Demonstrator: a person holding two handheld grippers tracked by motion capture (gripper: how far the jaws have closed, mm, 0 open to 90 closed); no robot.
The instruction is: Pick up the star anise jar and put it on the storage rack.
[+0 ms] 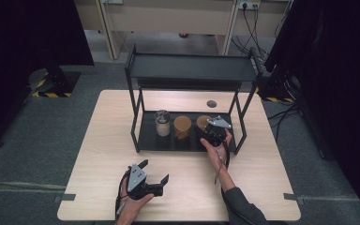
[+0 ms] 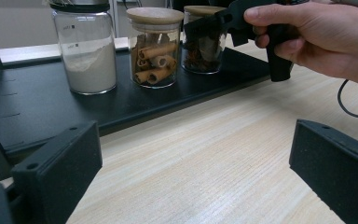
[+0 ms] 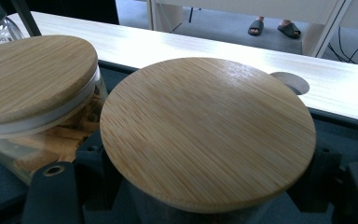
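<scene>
Three jars stand in a row on the lower shelf (image 1: 150,140) of a black rack: a white-powder jar (image 1: 161,123) (image 2: 89,51) with a dark lid, a cinnamon-stick jar (image 1: 183,126) (image 2: 154,46) and a jar of dark spices (image 1: 203,123) (image 2: 200,44), the last two with bamboo lids. My right gripper (image 1: 211,133) (image 3: 207,158) is shut on the dark-spice jar, a jaw on either side below its round lid (image 3: 207,130). The jar still rests on the shelf. My left gripper (image 1: 155,170) (image 2: 191,172) is open and empty over the table's front.
The rack's top shelf (image 1: 192,68) overhangs the jars, with thin uprights (image 1: 133,112) at its corners. A round cable hole (image 1: 211,103) sits in the wooden table behind the rack. Bare wood (image 2: 205,140) lies between the left gripper and the rack.
</scene>
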